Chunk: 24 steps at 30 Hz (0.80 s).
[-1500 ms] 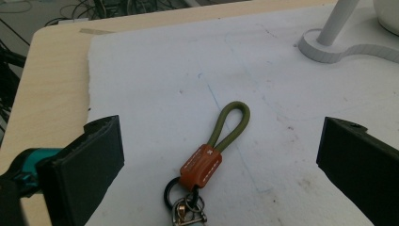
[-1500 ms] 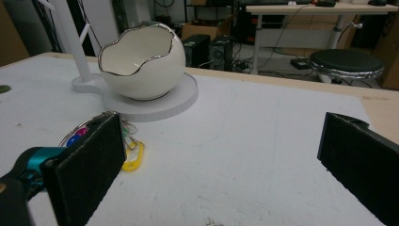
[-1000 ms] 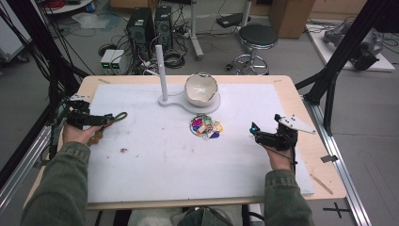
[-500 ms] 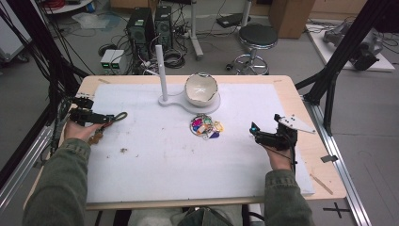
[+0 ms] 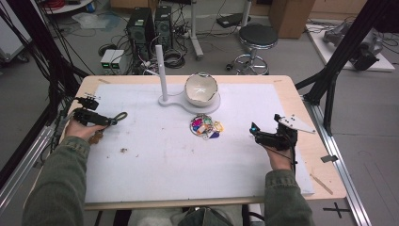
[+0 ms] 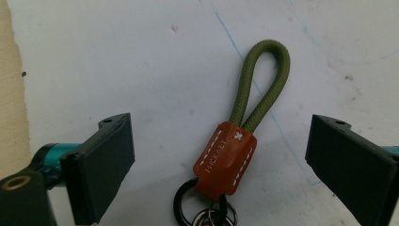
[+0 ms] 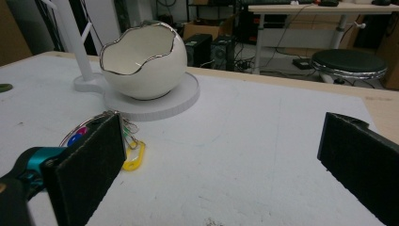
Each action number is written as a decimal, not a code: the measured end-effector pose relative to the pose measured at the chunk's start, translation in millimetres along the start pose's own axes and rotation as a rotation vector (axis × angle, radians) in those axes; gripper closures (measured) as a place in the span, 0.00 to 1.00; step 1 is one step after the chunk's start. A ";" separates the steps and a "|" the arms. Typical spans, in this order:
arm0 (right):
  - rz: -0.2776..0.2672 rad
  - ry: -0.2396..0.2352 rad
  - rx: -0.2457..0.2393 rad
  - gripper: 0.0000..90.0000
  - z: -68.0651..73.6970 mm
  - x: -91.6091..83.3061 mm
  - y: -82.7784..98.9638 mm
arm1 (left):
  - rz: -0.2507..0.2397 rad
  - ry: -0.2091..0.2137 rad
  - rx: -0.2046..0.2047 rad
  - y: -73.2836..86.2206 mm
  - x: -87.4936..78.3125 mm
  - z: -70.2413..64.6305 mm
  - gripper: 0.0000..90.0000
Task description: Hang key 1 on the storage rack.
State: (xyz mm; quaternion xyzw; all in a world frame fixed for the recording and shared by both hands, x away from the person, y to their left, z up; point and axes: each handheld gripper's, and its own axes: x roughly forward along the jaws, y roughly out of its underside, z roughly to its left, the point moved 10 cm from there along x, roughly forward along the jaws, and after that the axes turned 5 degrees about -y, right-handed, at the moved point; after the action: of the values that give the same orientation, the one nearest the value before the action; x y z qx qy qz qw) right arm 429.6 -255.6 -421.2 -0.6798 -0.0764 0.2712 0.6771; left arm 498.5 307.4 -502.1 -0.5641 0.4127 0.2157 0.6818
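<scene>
A keychain with an olive cord loop (image 6: 263, 75) and a brown leather tab (image 6: 227, 160) lies flat on the white mat (image 6: 141, 56), with its black ring toward the camera. My left gripper (image 6: 222, 123) straddles it. Its jaws have just been closing, but both pads still stand well clear of the tab. In the high view the left gripper (image 5: 109, 121) is at the mat's left edge with the cord loop (image 5: 122, 115) poking out past it. My right gripper (image 5: 254, 130) rests open at the right, with nothing between its pads (image 7: 89, 160).
A white egg-shaped bowl (image 5: 201, 88) sits on a white stand (image 5: 175, 101) with an upright post (image 5: 161, 70) at the back centre. A bunch of coloured key tags (image 5: 205, 127) lies just in front of it. A grey plate (image 5: 295, 123) lies by the right hand.
My left gripper has sunk a little toward the mat over the keychain. The right hand, bowl and key tags have not moved.
</scene>
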 end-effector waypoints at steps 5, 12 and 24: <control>-0.001 -0.001 0.000 0.01 0.3 0.3 -0.1 | 0.022 -0.027 0.041 3.4 3.6 -2.0 0.19; 0.002 0.010 0.004 0.01 -1.3 -0.2 0.3 | 0.048 -0.023 0.038 6.9 4.9 -0.8 0.33; -0.001 0.019 0.006 0.01 -4.2 0.3 0.1 | 0.040 -0.002 0.048 4.8 -1.0 0.3 0.76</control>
State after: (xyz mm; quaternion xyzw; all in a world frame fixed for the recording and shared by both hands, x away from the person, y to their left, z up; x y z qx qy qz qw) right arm 431.8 -259.2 -421.6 -0.6804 -0.0694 0.2647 0.6799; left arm 494.4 309.1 -504.2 -0.5390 0.4282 0.2202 0.6911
